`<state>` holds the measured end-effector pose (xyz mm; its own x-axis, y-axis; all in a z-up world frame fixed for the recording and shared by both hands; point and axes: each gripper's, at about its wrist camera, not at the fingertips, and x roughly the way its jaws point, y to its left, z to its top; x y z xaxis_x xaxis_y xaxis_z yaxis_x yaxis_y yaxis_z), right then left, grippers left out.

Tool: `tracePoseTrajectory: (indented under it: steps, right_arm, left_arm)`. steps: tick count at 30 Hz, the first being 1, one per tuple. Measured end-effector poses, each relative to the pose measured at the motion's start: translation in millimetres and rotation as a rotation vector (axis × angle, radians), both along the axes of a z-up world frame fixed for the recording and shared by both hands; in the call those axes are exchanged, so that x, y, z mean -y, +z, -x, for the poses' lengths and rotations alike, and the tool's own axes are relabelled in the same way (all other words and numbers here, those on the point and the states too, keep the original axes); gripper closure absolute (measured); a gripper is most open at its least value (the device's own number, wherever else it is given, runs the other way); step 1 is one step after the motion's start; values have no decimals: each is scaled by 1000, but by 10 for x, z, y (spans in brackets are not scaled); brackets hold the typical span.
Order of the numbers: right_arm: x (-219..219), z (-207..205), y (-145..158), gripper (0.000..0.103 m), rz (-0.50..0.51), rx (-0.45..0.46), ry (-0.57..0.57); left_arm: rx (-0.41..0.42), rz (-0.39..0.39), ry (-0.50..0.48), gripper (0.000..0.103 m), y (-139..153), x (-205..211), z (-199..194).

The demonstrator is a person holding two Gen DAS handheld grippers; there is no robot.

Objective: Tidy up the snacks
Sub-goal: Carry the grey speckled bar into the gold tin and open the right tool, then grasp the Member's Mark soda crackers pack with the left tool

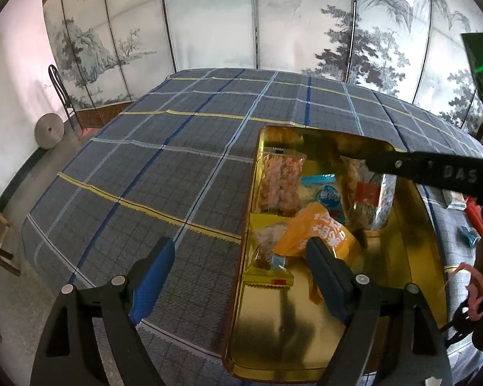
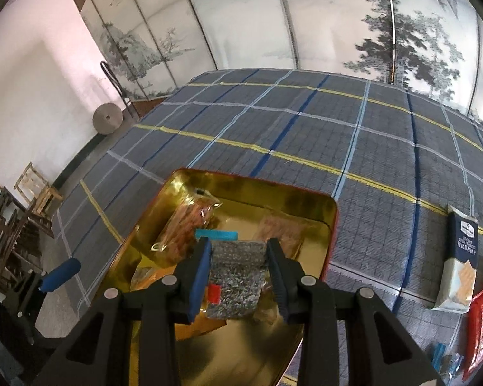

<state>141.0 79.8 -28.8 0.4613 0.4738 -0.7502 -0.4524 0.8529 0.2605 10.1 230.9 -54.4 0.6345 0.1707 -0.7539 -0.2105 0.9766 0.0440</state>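
Gold tin (image 1: 428,225) sits at my near table edge, snacks inside. Right gripper (image 2: 238,273) has its jaws clamped on a speckled grey packet (image 2: 235,270) over it; left gripper (image 1: 241,276) jaws wide apart, empty. "DAS" readable on the right one's finger. Far cloth wide open.

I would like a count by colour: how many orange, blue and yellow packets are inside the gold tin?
Orange packet: 1
Blue packet: 1
Yellow packet: 1
Total: 3
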Motion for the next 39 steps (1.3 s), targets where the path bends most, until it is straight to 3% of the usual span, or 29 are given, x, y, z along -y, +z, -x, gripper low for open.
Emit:
tracePoseTrajectory:
  steps: [8, 12, 17, 20, 24, 31, 35, 39]
  right_arm:
    - [441, 160, 94, 67, -118, 60, -76]
    - [1032, 411, 132, 66, -137, 117, -189]
    - [2035, 741, 43, 63, -52, 148, -396]
    - [2635, 879, -63, 62, 72, 154, -526]
    - [3357, 1009, -202, 57, 187, 141, -672]
    - [4060, 975, -474, 53, 291, 106, -788]
    - [4206, 963, -528, 47, 239, 103, -804]
    - [4289, 912, -529, 40, 185, 111, -799]
  left_arm:
    - [-15, -15, 1, 22, -10, 11, -6]
    - [-8, -32, -8, 22, 36, 54, 12]
    - [-9, -51, -39, 22, 121, 202, -2]
    - [-10, -69, -75, 22, 186, 358, -11]
    - [-35, -60, -160, 22, 286, 664, -87]
    - [-116, 6, -339, 17, 459, 1379, -472]
    - [-194, 95, -444, 14, 455, 1880, -917]
    - [-262, 108, -501, 13, 319, 2364, -1375]
